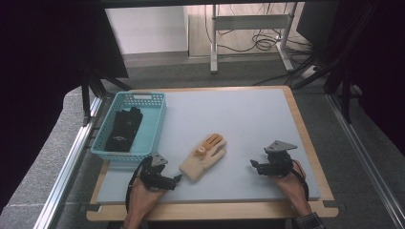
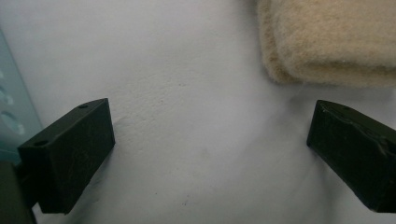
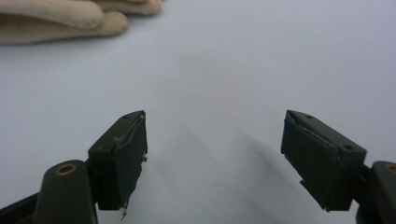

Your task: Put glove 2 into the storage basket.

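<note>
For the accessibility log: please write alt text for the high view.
A cream and orange glove lies on a pale table between the open left gripper and open right gripper, both hand-held. At the left, a light blue basket holds a black glove.

Left gripper (image 1: 177, 179): black body, grey three-cornered plate on top, black cable looping past the wrist; blocky black jaws with small screw holes; right gripper (image 1: 251, 163): same black build, larger grey plate, brass-coloured rivet at one jaw's base; dark patterned cuff at the right wrist.
</note>
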`<action>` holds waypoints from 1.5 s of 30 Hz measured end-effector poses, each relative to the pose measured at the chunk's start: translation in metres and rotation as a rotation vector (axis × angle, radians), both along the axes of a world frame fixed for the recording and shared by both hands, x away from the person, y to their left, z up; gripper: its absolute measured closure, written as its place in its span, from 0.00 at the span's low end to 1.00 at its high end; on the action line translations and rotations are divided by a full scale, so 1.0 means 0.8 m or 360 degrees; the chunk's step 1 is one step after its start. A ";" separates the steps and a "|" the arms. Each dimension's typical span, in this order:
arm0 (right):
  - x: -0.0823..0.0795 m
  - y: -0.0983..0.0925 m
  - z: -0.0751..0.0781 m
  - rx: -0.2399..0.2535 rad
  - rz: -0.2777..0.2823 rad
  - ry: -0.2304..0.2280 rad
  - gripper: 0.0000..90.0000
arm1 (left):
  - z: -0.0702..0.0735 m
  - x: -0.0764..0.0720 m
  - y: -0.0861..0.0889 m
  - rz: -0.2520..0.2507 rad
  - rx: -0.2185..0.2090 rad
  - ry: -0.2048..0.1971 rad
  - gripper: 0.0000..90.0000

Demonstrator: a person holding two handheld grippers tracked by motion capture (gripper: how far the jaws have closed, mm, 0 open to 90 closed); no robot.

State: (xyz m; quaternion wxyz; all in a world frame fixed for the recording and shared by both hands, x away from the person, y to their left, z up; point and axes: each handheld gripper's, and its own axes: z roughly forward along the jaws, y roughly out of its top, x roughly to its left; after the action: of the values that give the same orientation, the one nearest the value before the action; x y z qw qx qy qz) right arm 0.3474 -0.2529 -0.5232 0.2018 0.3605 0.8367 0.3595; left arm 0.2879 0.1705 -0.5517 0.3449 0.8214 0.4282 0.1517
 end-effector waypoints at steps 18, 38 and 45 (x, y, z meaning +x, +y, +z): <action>0.007 -0.011 -0.010 0.0004 -0.0045 0.0068 0.19 | 0.018 -0.012 0.001 -0.0035 -0.0070 0.0039 0.06; 0.007 -0.011 -0.010 0.0005 -0.0046 0.0068 0.19 | 0.064 0.050 -0.102 -0.0233 0.0031 0.0096 0.01; 0.007 -0.011 -0.010 0.0008 -0.0046 0.0066 0.19 | 0.048 0.076 -0.129 -0.0200 0.0126 0.0155 0.02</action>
State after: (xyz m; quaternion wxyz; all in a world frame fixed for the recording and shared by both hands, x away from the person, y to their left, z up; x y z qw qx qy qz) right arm 0.3533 -0.2616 -0.5315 0.1886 0.3805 0.8345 0.3511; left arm 0.3489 0.0670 -0.5136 0.2998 0.8660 0.3858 0.1064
